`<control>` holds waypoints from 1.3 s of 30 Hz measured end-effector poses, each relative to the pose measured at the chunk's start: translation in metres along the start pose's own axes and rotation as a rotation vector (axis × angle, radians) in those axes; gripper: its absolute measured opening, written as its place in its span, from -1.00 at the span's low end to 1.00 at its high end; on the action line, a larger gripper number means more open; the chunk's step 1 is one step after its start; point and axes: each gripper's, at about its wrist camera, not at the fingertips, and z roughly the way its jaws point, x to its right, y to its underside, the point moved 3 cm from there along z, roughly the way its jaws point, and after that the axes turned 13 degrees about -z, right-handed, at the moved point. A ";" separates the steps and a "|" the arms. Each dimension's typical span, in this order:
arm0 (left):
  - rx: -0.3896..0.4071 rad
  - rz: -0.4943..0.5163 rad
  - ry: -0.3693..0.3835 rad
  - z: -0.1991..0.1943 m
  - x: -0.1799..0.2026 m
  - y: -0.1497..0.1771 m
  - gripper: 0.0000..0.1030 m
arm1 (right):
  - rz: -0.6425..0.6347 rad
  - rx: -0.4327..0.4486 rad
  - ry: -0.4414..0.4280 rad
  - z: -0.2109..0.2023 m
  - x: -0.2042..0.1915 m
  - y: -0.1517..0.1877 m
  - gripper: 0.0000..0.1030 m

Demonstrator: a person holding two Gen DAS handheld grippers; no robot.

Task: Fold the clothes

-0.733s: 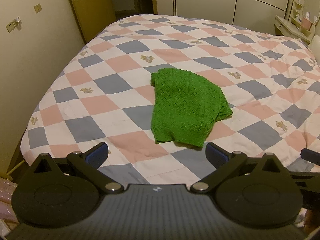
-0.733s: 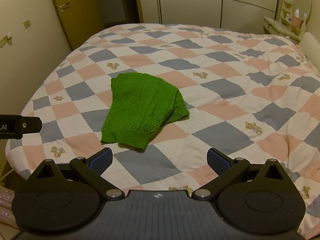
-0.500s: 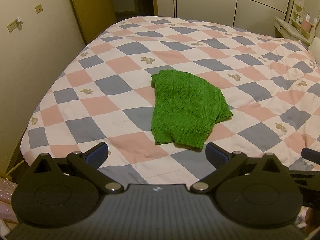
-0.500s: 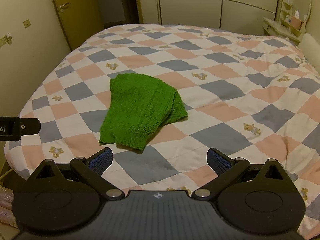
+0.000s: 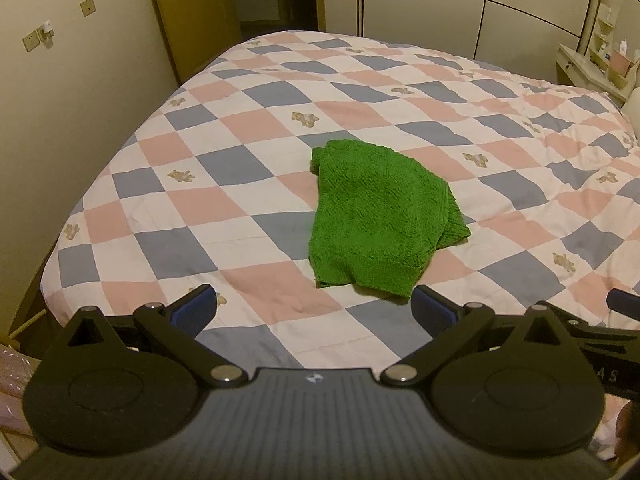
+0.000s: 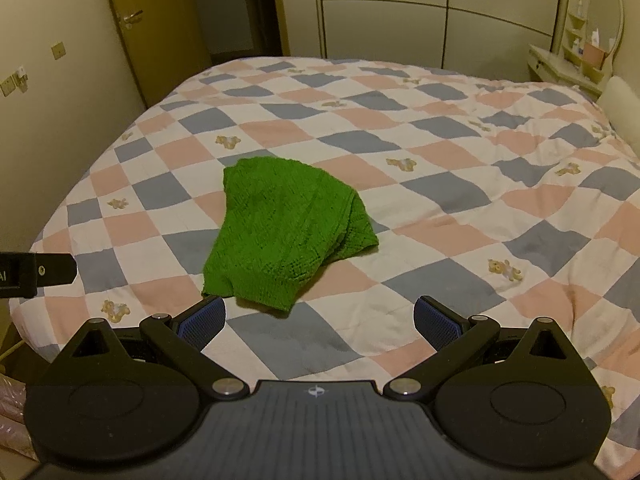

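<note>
Green knit sweater (image 5: 378,220) lies in a rough folded bundle on the checked quilt (image 5: 224,204), mid-bed, toward the near edge. In the right wrist view same sweater (image 6: 284,236) sits left of centre. One flap sticks out at its right side, so I judge the fold is near done or wants tidying.

My left gripper (image 5: 314,310) is spread wide, nothing held, hovering short of the sweater's near hem. My right gripper (image 6: 320,318) is also spread wide and empty, its left finger (image 6: 202,318) appearing just below the hem's left corner; I can't tell height above the quilt.

Doing the step well, my guess: I take both near hem corners, one per gripper, pinch only the knit and not the quilt under it, lift evenly, fold away from me. Loose knit stretches, so keep pulls level.

Room: plenty of bare quilt right and beyond the sweater. Bed's left edge drops close to the wall (image 5: 60,128); door (image 5: 188,12) and wardrobe (image 6: 432,12) well apart. The grippers sit near each other, watch crossing.
</note>
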 end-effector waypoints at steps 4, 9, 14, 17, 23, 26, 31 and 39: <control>0.003 -0.007 -0.006 0.000 -0.003 -0.001 0.99 | -0.002 0.005 -0.004 0.000 -0.002 -0.002 1.00; 0.001 -0.016 -0.007 0.001 -0.006 -0.002 0.99 | -0.006 0.010 -0.007 0.002 -0.002 -0.004 1.00; 0.004 -0.020 -0.014 0.002 -0.007 -0.003 0.99 | -0.007 0.009 -0.008 0.004 -0.001 -0.006 1.00; 0.009 -0.019 -0.014 0.002 -0.006 -0.002 0.99 | -0.007 0.011 -0.008 0.005 -0.002 -0.007 1.00; 0.011 -0.021 -0.016 0.002 -0.004 -0.005 0.99 | -0.006 0.015 -0.010 0.007 -0.001 -0.010 1.00; 0.009 -0.021 -0.017 0.004 -0.003 -0.005 0.99 | -0.005 0.015 -0.011 0.009 -0.001 -0.012 1.00; 0.004 -0.024 -0.018 0.006 -0.002 -0.005 0.99 | -0.006 0.015 -0.014 0.010 0.002 -0.011 1.00; -0.002 -0.036 -0.024 0.008 -0.004 -0.001 0.99 | -0.009 0.017 -0.023 0.014 0.006 -0.013 1.00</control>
